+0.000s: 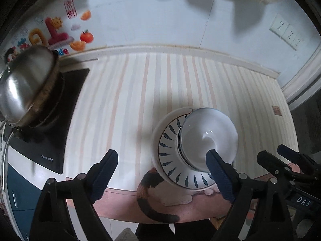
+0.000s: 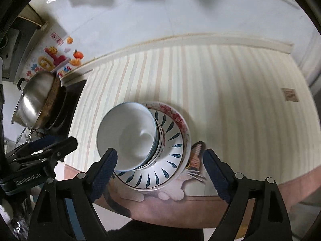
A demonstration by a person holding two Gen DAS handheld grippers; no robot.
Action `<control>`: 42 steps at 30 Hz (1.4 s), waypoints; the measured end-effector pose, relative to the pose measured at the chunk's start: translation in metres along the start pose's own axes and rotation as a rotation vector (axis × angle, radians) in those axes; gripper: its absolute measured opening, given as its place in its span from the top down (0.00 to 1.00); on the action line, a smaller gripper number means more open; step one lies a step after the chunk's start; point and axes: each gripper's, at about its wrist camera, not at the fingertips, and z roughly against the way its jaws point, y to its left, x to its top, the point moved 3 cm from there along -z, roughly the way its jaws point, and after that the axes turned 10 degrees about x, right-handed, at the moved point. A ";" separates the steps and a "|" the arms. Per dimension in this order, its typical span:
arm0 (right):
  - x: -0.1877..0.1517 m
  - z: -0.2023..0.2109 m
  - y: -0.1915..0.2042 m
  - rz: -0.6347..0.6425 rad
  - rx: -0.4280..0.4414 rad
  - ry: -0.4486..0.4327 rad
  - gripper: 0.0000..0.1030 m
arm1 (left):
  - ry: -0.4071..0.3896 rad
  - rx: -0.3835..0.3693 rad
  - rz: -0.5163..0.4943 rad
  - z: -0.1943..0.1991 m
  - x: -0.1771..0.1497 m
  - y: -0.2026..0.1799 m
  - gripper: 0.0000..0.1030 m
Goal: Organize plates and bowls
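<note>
A stack of white bowls (image 1: pixel 208 138) stands on a white plate with blue leaf marks (image 1: pixel 170 160), which lies on a floral-rimmed plate (image 2: pixel 180 120) near the table's front edge. The same bowls (image 2: pixel 128 134) and leaf plate (image 2: pixel 172 152) show in the right wrist view. My left gripper (image 1: pixel 162 170) is open and empty, above the stack's left side. My right gripper (image 2: pixel 160 168) is open and empty, just in front of the stack. Each gripper shows at the other view's edge.
A striped cloth (image 1: pixel 130 100) with a cat print (image 1: pixel 152 192) covers the table. A steel pot (image 1: pixel 26 84) sits on a black cooktop (image 1: pixel 50 140) at the left. The white wall (image 1: pixel 160 20) with stickers stands behind.
</note>
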 end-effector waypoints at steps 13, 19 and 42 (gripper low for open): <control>-0.053 0.116 0.057 0.037 -0.092 -0.194 0.10 | -0.180 -0.002 0.012 0.114 -0.049 0.012 0.12; -0.097 0.175 0.079 0.096 -0.094 -0.273 0.09 | -0.250 0.034 0.036 0.163 -0.094 0.018 0.12; -0.238 0.308 0.148 0.213 -0.124 -0.410 0.09 | -0.373 0.058 0.086 0.278 -0.208 0.059 0.12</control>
